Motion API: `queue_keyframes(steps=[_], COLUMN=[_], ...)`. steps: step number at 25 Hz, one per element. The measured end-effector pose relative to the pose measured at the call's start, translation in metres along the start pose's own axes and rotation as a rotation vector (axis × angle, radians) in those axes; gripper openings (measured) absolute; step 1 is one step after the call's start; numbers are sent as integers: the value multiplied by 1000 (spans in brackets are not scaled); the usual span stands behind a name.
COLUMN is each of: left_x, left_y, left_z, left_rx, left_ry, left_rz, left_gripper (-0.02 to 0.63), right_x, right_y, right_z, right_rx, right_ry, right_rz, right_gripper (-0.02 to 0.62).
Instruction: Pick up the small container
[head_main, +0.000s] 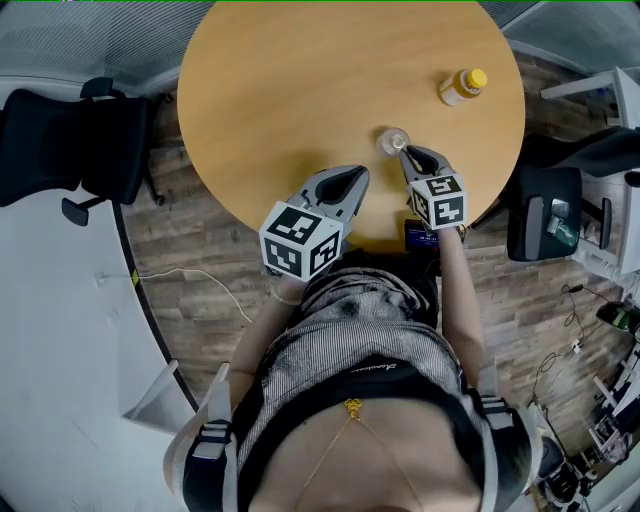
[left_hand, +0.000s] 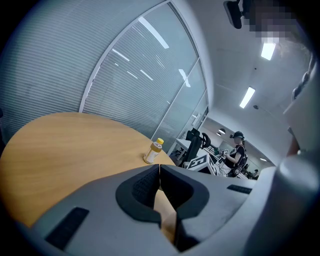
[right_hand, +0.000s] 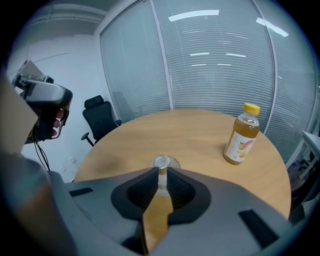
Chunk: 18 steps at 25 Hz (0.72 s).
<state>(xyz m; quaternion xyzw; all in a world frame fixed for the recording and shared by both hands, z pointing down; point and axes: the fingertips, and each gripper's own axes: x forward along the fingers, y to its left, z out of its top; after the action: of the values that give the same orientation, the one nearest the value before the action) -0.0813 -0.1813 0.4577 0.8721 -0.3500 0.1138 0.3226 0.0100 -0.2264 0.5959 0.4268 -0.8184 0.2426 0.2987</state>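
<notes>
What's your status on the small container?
Left tool shut, empty. Right tool shut on small container, resting on table. Bottle well aside, nothing blocking.

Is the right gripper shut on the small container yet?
Shut on it. In the right gripper view, the right gripper has its jaws pressed against both sides of the small container, which stands upright between them.

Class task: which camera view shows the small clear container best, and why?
The right gripper view: the container sits close and centred, pinched between the right gripper's jaws. The head view shows it only as a tiny clear spot at that gripper's tip. The left gripper view does not show it.
</notes>
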Motion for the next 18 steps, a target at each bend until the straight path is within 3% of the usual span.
queue_keyframes(steps=[3,8,13,18], left_x=[0,0,-1,-1], left_y=[1,2,5,9], left_z=[0,-1,-4,-3], left_rx=[-2,-5,-8,-14], left_ry=[1,5,16,24], left_rz=[2,4,6,10], left_gripper=[23,21,21,21], right_x=[2,7,17,30], right_y=[0,-1,-1,0], right_z=[-2,-6,-10,-16], right_rx=[5,-8,-21,-33], right_ry=[6,30,53,83], right_rz=[4,2,-10,-18], right_gripper=[135,180,275,308])
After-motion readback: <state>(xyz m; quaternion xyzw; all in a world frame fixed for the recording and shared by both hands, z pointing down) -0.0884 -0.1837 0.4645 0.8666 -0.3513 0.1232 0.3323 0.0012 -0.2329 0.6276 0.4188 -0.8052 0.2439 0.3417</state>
